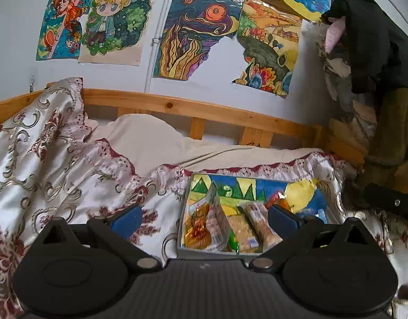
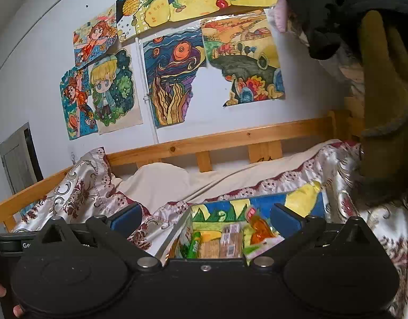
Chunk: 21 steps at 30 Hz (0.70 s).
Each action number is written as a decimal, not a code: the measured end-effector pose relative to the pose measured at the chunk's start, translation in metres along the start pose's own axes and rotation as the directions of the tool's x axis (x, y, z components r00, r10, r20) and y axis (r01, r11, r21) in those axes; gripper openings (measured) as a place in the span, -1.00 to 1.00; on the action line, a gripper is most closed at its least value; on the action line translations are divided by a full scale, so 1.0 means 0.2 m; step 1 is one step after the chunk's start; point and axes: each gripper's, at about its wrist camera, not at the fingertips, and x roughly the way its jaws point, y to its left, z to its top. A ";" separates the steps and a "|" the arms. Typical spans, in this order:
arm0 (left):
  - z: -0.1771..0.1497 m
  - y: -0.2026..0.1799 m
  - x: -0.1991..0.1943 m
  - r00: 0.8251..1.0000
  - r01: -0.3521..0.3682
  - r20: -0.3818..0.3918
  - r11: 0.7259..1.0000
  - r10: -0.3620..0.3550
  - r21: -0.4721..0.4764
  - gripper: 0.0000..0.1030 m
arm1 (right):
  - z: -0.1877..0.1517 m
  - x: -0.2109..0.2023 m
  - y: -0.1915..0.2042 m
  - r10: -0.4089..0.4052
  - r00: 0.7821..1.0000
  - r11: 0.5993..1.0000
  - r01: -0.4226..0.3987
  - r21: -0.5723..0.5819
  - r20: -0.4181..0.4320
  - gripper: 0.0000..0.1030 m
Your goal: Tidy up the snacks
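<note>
A shallow box with a painted inside [image 1: 231,184] lies on the patterned bedspread and holds several snack packets: an orange-yellow packet [image 1: 197,230], a clear-wrapped one, and brown cracker bars [image 1: 259,222]. My left gripper [image 1: 204,219] is open and empty, hovering just above the box's near edge. In the right wrist view the same box [image 2: 267,202] shows a green packet [image 2: 194,244], brown bars [image 2: 230,236] and an orange packet [image 2: 259,228]. My right gripper [image 2: 205,219] is open and empty above the box's near edge.
The box sits on a white and red floral bedspread [image 1: 57,175] over a bed with a wooden rail [image 1: 193,106]. Drawings [image 1: 193,37] cover the wall behind. Dark clothes [image 1: 374,40] and an olive garment [image 2: 384,101] hang at the right.
</note>
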 end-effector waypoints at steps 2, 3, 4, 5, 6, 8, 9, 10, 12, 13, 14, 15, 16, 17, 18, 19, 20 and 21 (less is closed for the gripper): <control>-0.03 0.00 -0.04 1.000 -0.008 0.001 1.000 0.008 0.003 0.99 | -0.02 -0.05 0.00 -0.004 1.000 1.000 0.004 0.003 0.004 0.98; -0.04 0.00 -0.07 1.000 -0.013 0.003 1.000 0.013 0.005 0.99 | -0.04 -0.07 0.00 -0.006 1.000 1.000 0.006 0.004 0.005 0.98; -0.05 -0.01 -0.08 1.000 -0.018 0.004 1.000 0.018 0.009 0.99 | -0.05 -0.10 0.00 -0.010 1.000 1.000 0.010 0.007 0.003 0.98; -0.07 -0.01 -0.11 1.000 -0.024 0.006 1.000 0.024 0.011 0.99 | -0.06 -0.12 0.00 -0.014 1.000 1.000 0.014 0.011 0.001 0.98; -0.08 -0.01 -0.12 1.000 -0.029 0.008 0.999 0.029 0.012 0.99 | -0.07 -0.14 0.00 -0.016 1.000 1.000 0.016 0.014 -0.001 0.98; -0.11 -0.01 -0.17 0.999 -0.046 0.018 0.999 0.046 0.012 0.99 | -0.10 -0.17 0.00 -0.019 1.000 1.000 0.019 0.018 -0.002 0.98; -0.13 -0.02 -0.19 0.998 -0.055 0.027 0.998 0.055 0.011 0.99 | -0.12 -0.20 0.00 -0.022 1.000 1.000 0.022 0.017 -0.003 0.98; -0.15 -0.02 -0.21 0.998 -0.059 0.035 0.998 0.059 0.013 0.99 | -0.13 -0.21 0.00 -0.023 1.000 1.000 0.023 0.016 -0.004 0.98; -0.18 -0.03 -0.25 0.997 -0.066 0.042 0.998 0.065 0.013 0.99 | -0.15 -0.25 -0.01 -0.032 0.999 0.999 0.032 0.018 -0.003 0.98; -0.19 -0.03 -0.27 0.997 -0.066 0.041 0.998 0.066 0.012 0.99 | -0.16 -0.26 -0.01 -0.035 0.999 0.999 0.035 0.022 -0.003 0.98; -0.19 -0.04 -0.28 0.997 -0.065 0.038 0.998 0.064 0.011 0.99 | -0.18 -0.28 -0.02 -0.036 0.999 0.999 0.036 0.027 -0.006 0.98; -0.20 -0.04 -0.29 0.997 -0.065 0.036 0.998 0.064 0.008 0.99 | -0.19 -0.29 -0.02 -0.038 0.999 0.999 0.039 0.032 -0.008 0.99; -0.22 -0.04 -0.31 0.997 -0.065 0.035 0.998 0.065 0.006 0.99 | -0.20 -0.31 -0.02 -0.041 0.999 0.999 0.041 0.035 -0.010 0.99; -0.22 -0.04 -0.31 0.997 -0.065 0.035 0.998 0.065 0.007 0.99 | -0.21 -0.32 -0.02 -0.044 0.999 0.998 0.044 0.036 -0.012 0.99; -0.24 -0.05 -0.33 0.997 -0.067 0.035 0.998 0.067 0.009 0.99 | -0.22 -0.33 -0.02 -0.047 0.999 0.998 0.048 0.035 -0.013 0.98; -0.25 -0.05 -0.34 0.997 -0.071 0.033 0.997 0.070 0.010 0.99 | -0.23 -0.34 -0.02 -0.051 0.999 0.998 0.052 0.034 -0.013 0.98; -0.26 -0.05 -0.35 0.997 -0.073 0.032 0.997 0.073 0.011 0.99 | -0.24 -0.36 -0.02 -0.055 0.998 0.998 0.056 0.035 -0.014 0.98; -0.27 -0.05 -0.36 0.997 -0.075 0.032 0.997 0.075 0.011 0.99 | -0.25 -0.37 -0.02 -0.057 0.998 0.998 0.058 0.036 -0.017 0.98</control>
